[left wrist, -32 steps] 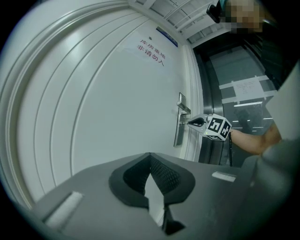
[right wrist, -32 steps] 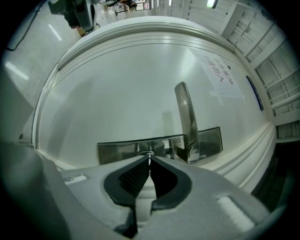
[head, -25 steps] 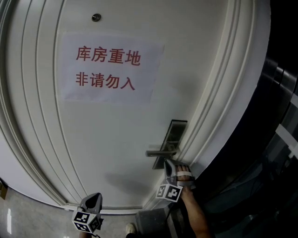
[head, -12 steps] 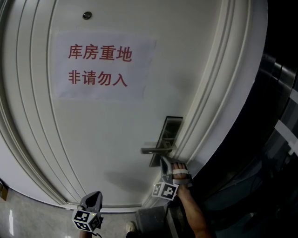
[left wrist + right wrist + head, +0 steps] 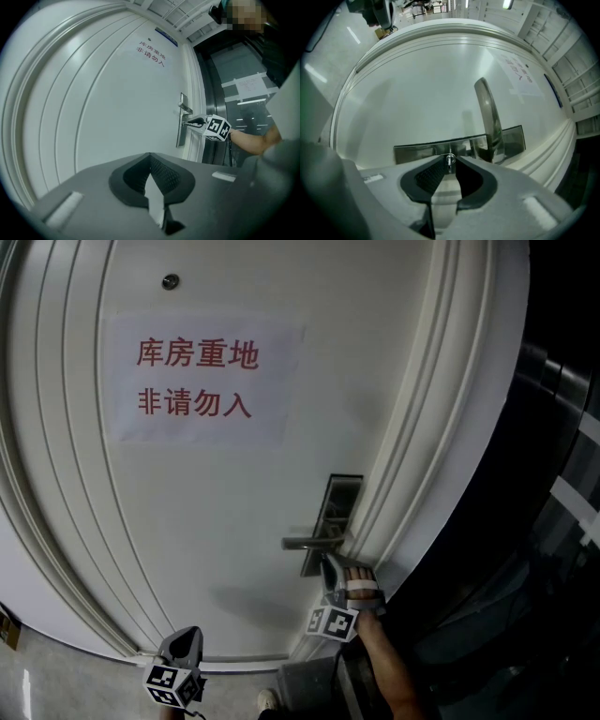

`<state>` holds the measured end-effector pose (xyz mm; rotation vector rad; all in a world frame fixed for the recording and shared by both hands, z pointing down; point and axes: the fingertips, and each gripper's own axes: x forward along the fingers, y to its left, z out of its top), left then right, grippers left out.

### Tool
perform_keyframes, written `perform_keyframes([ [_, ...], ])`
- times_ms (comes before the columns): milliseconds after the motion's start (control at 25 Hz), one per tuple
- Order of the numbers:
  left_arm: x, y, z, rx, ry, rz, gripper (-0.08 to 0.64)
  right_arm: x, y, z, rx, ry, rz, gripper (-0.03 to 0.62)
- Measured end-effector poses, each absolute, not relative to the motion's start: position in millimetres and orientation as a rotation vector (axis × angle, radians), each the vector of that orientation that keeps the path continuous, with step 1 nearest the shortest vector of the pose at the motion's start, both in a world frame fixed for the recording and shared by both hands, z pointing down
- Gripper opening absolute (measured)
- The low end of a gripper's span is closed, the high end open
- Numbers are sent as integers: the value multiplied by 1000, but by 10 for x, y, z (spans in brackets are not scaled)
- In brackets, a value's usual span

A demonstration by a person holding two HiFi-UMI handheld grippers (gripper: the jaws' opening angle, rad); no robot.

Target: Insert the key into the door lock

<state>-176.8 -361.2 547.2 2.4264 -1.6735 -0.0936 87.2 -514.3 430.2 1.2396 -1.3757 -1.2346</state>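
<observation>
A white door (image 5: 234,484) carries a steel lock plate (image 5: 337,507) with a lever handle (image 5: 309,542). My right gripper (image 5: 328,566) points level at the plate just under the handle. In the right gripper view the small silver key (image 5: 449,158) stands in the lock plate (image 5: 417,151), its head between the tips of my right gripper (image 5: 449,163). Those jaws have just been opening, and a thin gap shows on each side of the key. My left gripper (image 5: 187,643) hangs low to the left, away from the lock. In its own view the left gripper (image 5: 150,157) is shut and empty.
A paper sign with red characters (image 5: 202,381) is taped to the door, and a peephole (image 5: 170,281) sits above it. Ribbed frame moulding (image 5: 422,456) runs down right of the lock. Dark glass panels (image 5: 558,521) lie beyond it. A forearm (image 5: 389,671) reaches up to the right gripper.
The head view has drifted slightly, so the door and sign sit a little further left. Both grippers keep their places, the right one at the lock plate.
</observation>
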Motion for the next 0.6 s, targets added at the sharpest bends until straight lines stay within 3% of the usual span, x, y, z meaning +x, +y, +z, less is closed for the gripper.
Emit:
perform_keyframes([
  [200, -1795, -3544, 5451, 2429, -1677, -97, 3, 860, -5095, 4293, 1242, -1391, -1220, 170],
  [600, -1833, -3370, 5383, 2456, -1676, -105, 3, 922, -4824, 4203, 1327, -1434, -1161, 139],
])
